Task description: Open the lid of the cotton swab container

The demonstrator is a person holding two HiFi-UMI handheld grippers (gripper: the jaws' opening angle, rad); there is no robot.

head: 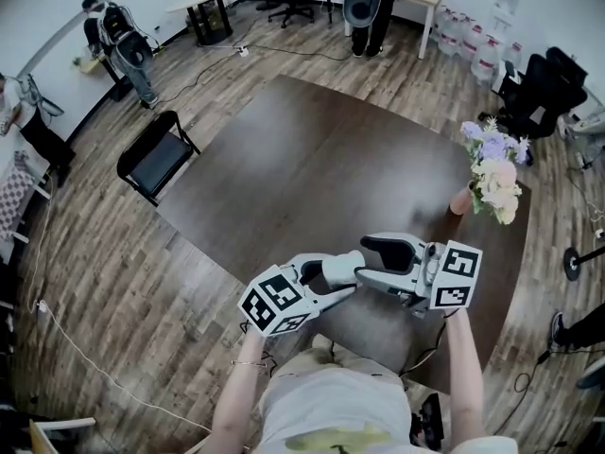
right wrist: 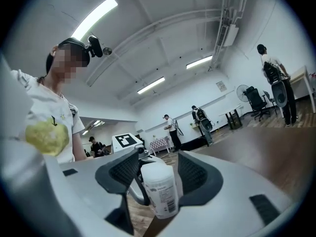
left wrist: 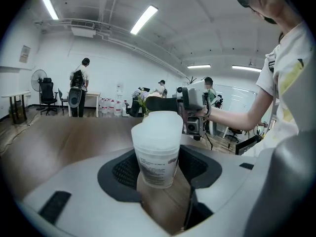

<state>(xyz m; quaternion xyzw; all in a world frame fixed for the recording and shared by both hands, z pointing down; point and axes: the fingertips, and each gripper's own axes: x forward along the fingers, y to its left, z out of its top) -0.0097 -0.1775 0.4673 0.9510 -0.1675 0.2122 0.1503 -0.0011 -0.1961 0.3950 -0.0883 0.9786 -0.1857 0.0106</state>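
A small white cotton swab container (left wrist: 157, 152) with a printed label and a frosted cap stands upright between the pads of my left gripper (left wrist: 158, 171), which is shut on its body. In the head view, both grippers meet over the near edge of the table, the left gripper (head: 331, 278) facing the right gripper (head: 371, 261). In the right gripper view, the container (right wrist: 160, 189) sits inside the right gripper (right wrist: 157, 176), whose jaws stand open with a narrow gap on each side. The cap looks closed on the container.
The dark brown table (head: 312, 168) stretches away ahead, with a vase of pale flowers (head: 492, 173) at its right edge. A black chair (head: 156, 154) stands off the left side. People, office chairs and water bottles are along the far walls.
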